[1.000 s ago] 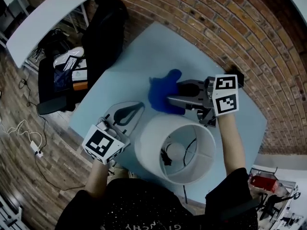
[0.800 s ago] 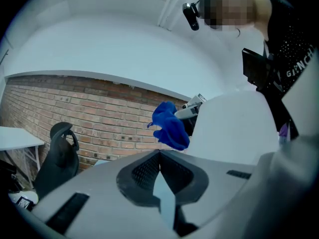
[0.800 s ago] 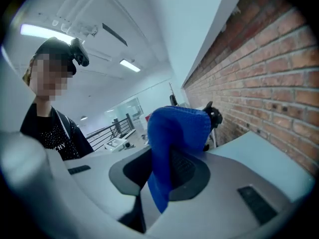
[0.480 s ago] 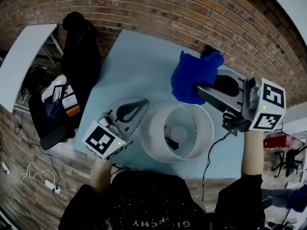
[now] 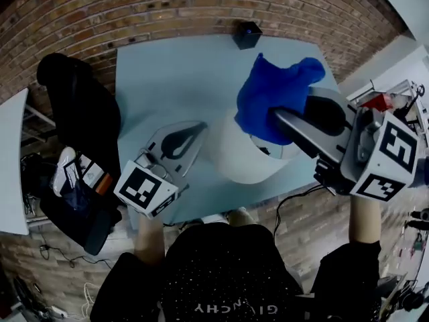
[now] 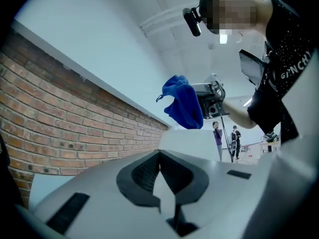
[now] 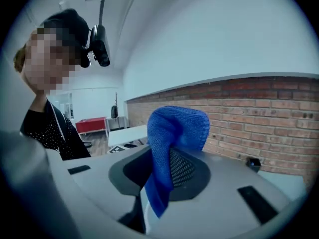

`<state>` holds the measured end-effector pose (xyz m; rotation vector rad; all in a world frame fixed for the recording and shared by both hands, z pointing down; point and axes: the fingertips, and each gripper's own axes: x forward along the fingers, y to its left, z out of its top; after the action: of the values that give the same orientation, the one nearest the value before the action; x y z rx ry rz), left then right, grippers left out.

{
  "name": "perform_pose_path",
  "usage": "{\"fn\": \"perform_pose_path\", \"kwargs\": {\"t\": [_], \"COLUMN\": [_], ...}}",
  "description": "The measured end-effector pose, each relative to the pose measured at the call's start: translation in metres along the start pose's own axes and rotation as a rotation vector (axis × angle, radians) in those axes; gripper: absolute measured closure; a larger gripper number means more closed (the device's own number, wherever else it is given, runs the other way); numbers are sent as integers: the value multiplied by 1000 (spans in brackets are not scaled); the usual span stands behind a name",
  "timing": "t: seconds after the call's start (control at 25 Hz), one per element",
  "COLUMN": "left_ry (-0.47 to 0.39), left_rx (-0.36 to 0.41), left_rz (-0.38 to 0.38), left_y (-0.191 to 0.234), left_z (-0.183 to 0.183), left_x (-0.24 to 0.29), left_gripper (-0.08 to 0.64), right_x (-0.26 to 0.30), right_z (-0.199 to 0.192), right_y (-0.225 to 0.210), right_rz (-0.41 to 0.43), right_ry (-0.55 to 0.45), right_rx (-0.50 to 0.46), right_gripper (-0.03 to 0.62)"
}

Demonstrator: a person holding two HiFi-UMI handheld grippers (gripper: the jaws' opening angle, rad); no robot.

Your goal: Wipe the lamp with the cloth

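Observation:
My right gripper (image 5: 273, 117) is shut on the blue cloth (image 5: 275, 92) and holds it in the air over the far rim of the white lamp shade (image 5: 234, 161), which stands on the light blue table (image 5: 167, 79). In the right gripper view the cloth (image 7: 174, 133) hangs pinched between the jaws of the right gripper (image 7: 167, 156). My left gripper (image 5: 200, 127) hovers just left of the shade, shut and empty. From the left gripper (image 6: 159, 156) I see the shade (image 6: 194, 143) close ahead and the cloth (image 6: 184, 103) raised above it.
A small black box (image 5: 247, 33) sits at the table's far edge by the brick wall (image 5: 167, 5). A dark chair with a jacket (image 5: 80, 113) and a bag of items (image 5: 74, 176) stand left of the table. The lamp's cable (image 5: 295, 203) hangs off the near edge.
My right gripper has lifted the blue cloth off the table and carried it up over the lamp shade. The left gripper has stayed beside the shade. The head view has swung round.

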<state>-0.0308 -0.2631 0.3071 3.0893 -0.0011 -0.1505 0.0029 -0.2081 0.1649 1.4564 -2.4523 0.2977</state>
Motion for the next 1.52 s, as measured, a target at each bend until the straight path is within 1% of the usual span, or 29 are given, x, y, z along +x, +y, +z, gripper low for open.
{"fn": "perform_pose_path", "kwargs": {"t": [0.08, 0.2, 0.36, 0.44, 0.64, 0.68, 0.72, 0.76, 0.88, 1.08, 1.16, 1.28, 1.36, 1.4, 1.48, 1.52], "left_ry": [0, -5, -1, -2, 4, 9, 13, 17, 26, 68, 88, 111, 118, 121, 132, 144], "left_rx": [-13, -27, -40, -47, -58, -54, -50, -46, -46, -67, -83, -110, -126, -132, -146, -156], "left_rz": [-36, -81, -94, -100, -103, -105, -107, -109, -118, -136, -142, -136, -114, -92, -22, 15], "left_y": [-5, -11, -13, -13, -13, -14, -14, -15, -18, -26, -30, -33, -32, -31, -24, -19], "left_z": [-4, -9, -17, -20, -27, -27, -28, -29, -36, -67, -80, -92, -98, -103, -122, -134], "left_x": [-2, -5, -8, -9, -15, -16, -16, -18, -22, -26, -26, -24, -23, -24, -28, -32], "left_gripper": [549, 549, 549, 549, 549, 549, 549, 549, 549, 549, 549, 549, 549, 549, 549, 549], "right_x": [9, 22, 28, 29, 40, 42, 43, 45, 51, 65, 70, 77, 82, 85, 92, 95], "right_z": [-10, -25, -44, -55, -74, -80, -88, -96, -131, -188, -203, -213, -221, -228, -249, -261], "right_y": [14, 29, 39, 45, 62, 64, 67, 69, 74, 81, 82, 87, 93, 97, 101, 100], "right_rz": [-66, -136, -211, -249, -369, -388, -400, -401, -380, -341, -327, -287, -251, -232, -217, -227], "right_ry": [33, 59, 46, 34, -7, -4, 2, 8, 55, 90, 55, -3, -39, -55, -69, -67], "right_rx": [3, 17, 63, 65, -94, -114, -112, -88, 35, 188, 208, 237, 287, 318, 363, 371], "right_gripper": [518, 518, 518, 518, 518, 518, 518, 518, 518, 518, 518, 518, 518, 518, 518, 518]}}
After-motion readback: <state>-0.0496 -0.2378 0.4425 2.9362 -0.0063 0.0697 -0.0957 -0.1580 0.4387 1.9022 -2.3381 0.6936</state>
